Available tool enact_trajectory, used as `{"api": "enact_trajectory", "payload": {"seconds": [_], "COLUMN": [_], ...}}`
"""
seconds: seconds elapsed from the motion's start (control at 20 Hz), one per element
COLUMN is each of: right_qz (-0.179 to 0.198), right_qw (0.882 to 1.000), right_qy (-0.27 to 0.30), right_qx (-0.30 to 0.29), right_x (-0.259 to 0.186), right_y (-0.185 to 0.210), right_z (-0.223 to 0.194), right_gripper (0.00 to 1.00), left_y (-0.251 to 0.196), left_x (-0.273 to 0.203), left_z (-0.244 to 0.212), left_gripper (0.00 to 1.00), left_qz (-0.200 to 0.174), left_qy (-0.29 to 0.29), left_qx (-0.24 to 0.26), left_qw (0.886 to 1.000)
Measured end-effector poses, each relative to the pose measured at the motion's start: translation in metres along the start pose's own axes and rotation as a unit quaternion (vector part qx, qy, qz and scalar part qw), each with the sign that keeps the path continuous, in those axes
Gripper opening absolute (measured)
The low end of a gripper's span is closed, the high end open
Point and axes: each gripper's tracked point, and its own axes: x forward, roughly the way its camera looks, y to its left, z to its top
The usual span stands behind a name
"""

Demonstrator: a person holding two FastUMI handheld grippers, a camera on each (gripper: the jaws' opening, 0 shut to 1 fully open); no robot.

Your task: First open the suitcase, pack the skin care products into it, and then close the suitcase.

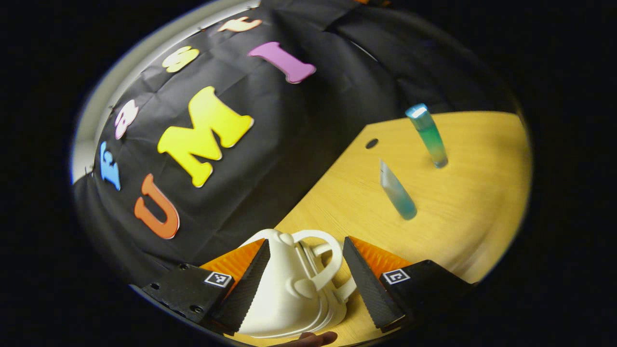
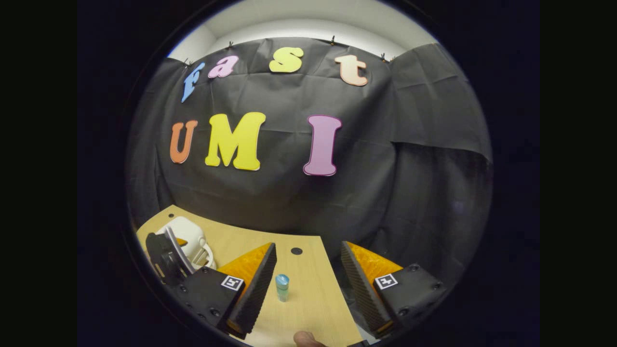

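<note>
The suitcase (image 1: 289,284), small and white with a looped handle, sits at the counter (image 1: 462,202) edge between the spread fingers of the left claw (image 1: 303,282) (contact cannot be told). Two blue-green tubes (image 1: 428,135) (image 1: 396,191) stand farther off on the wood. The right claw (image 2: 308,282) is spread wide, one tube (image 2: 282,286) standing between its fingers, apart from both

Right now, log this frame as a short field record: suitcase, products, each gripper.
suitcase: small white suitcase on the wooden table, closed, handle up
products: two blue-green tubes, nearer, farther, standing on the table, outside the suitcase
left gripper: open, fingers straddle the suitcase
right gripper: open, aimed at a tube
</note>
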Motion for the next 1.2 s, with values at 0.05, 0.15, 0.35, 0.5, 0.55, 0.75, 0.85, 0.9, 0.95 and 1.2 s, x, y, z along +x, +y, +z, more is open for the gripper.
{"api": "enact_trajectory", "payload": {"seconds": [0.05, 0.15, 0.35, 0.5, 0.55, 0.75, 0.85, 0.9, 0.95, 1.2], "right_qz": [0.000, -0.003, -0.008, -0.014, -0.016, -0.021, -0.025, -0.028, -0.031, -0.043], "right_qw": [1.000, 1.000, 1.000, 0.999, 0.999, 0.999, 0.999, 0.999, 0.999, 0.999], "right_qy": [0.003, 0.009, 0.022, 0.025, 0.027, 0.028, 0.026, 0.026, 0.028, 0.024], "right_qx": [0.002, 0.005, 0.010, 0.014, 0.016, 0.015, 0.013, 0.014, 0.016, 0.022], "right_x": [-0.002, -0.003, -0.008, -0.012, -0.012, -0.015, -0.018, -0.019, -0.019, -0.022], "right_y": [-0.003, -0.009, -0.021, -0.029, -0.029, -0.029, -0.028, -0.027, -0.025, -0.016], "right_z": [-0.003, -0.011, -0.023, -0.026, -0.027, -0.027, -0.026, -0.025, -0.025, -0.011], "right_gripper": [0.80, 0.80, 0.79, 0.80, 0.80, 0.79, 0.80, 0.79, 0.80, 0.80], "left_y": [-0.007, -0.020, -0.023, -0.018, -0.017, -0.013, -0.013, -0.015, -0.016, 0.006], "left_x": [0.003, 0.011, 0.024, 0.037, 0.040, 0.043, 0.040, 0.039, 0.038, 0.030], "left_z": [-0.008, -0.012, -0.026, -0.033, -0.034, -0.029, -0.029, -0.030, -0.033, -0.026], "left_gripper": [0.97, 0.97, 0.92, 0.71, 0.68, 0.39, 0.21, 0.12, 0.11, 0.04], "left_qz": [-0.001, 0.011, 0.035, 0.044, 0.048, 0.047, 0.039, 0.032, 0.022, -0.006], "left_qy": [0.011, 0.019, 0.046, 0.062, 0.064, 0.064, 0.072, 0.076, 0.084, 0.093], "left_qx": [0.030, 0.085, 0.151, 0.184, 0.194, 0.210, 0.209, 0.208, 0.208, 0.137], "left_qw": [0.999, 0.996, 0.987, 0.980, 0.978, 0.974, 0.974, 0.975, 0.974, 0.986]}}
